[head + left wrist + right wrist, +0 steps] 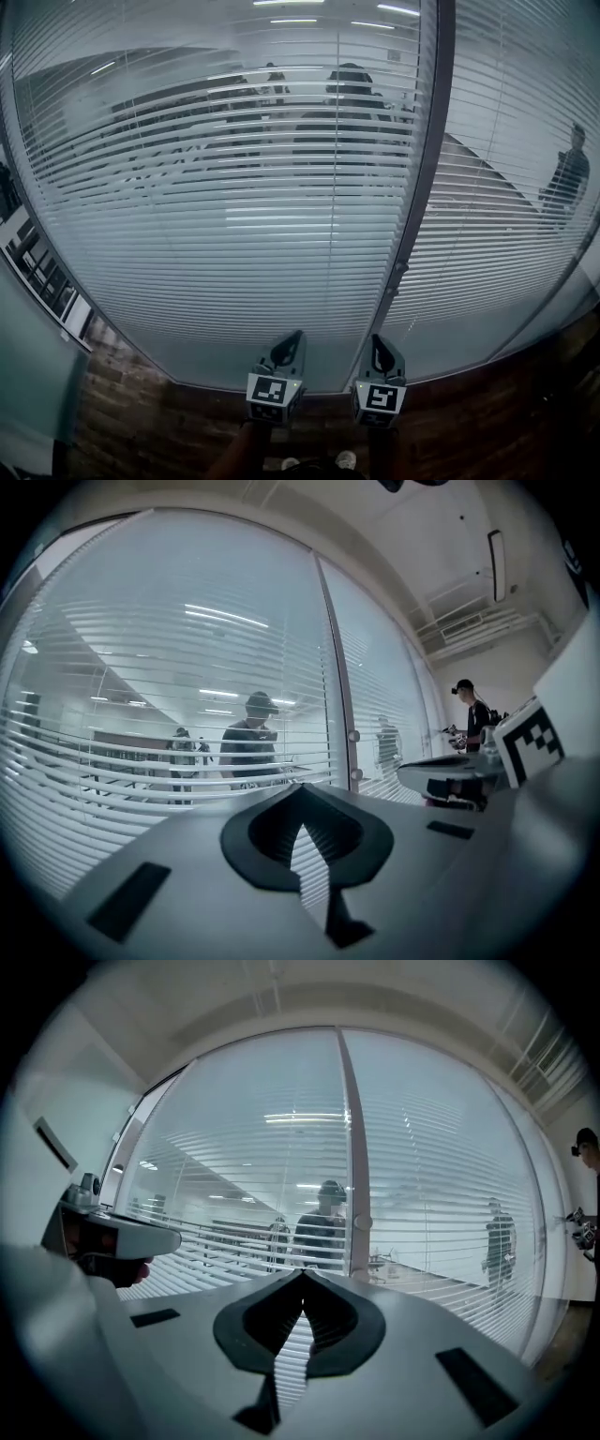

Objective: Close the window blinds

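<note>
The blinds (234,216) hang across the glass wall (281,370) straight ahead, in a wide left panel and a narrower right one split by a dark post (427,187). Their slats lie flat and let the far room show through, so I judge the closing not yet begun. What is left is to find the control and turn the slats shut; a small knob (401,267) on the post may be that control, though it is too small to be sure. The left gripper (298,334) and right gripper (375,339) are held level side by side near the foot of the post, each with jaws closed tip to tip on nothing. The floor (141,412) looks dark and brick-patterned. People (352,89) stand beyond the glass, and one person (567,178) at far right.
</note>
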`<state>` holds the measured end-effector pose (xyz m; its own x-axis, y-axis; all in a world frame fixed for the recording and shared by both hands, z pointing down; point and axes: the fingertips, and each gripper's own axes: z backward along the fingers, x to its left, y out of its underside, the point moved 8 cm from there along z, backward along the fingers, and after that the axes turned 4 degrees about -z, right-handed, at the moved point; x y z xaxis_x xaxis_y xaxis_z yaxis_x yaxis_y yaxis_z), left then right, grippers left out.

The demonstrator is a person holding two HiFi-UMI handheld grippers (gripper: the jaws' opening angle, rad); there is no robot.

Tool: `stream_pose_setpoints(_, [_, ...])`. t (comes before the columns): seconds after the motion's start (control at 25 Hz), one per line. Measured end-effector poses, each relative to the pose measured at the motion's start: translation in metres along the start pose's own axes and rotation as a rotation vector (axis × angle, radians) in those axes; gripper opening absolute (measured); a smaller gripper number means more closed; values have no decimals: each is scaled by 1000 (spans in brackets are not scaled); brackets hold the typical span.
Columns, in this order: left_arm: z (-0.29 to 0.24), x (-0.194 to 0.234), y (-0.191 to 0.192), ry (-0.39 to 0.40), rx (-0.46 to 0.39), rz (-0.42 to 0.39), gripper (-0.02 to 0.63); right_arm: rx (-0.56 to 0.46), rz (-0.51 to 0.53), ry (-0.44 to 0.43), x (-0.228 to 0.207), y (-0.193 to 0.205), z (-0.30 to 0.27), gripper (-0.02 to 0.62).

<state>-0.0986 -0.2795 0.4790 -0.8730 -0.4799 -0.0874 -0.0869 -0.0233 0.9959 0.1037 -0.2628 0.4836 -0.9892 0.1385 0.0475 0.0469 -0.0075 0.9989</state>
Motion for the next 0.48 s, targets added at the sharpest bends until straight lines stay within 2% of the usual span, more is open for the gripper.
stream_pose_setpoints(0.2, [-10, -13, -11, 24, -25, -8, 0, -28, 30, 6, -20, -19, -7, 2])
stream_pose_setpoints(0.32, [-16, -17, -6, 26, -26, 0, 2, -3, 24, 6, -34, -12, -18, 2])
stream_pose_setpoints(0.48, [-23, -19, 0, 15, -16, -5, 2, -20, 11, 12, -50, -9, -38, 3])
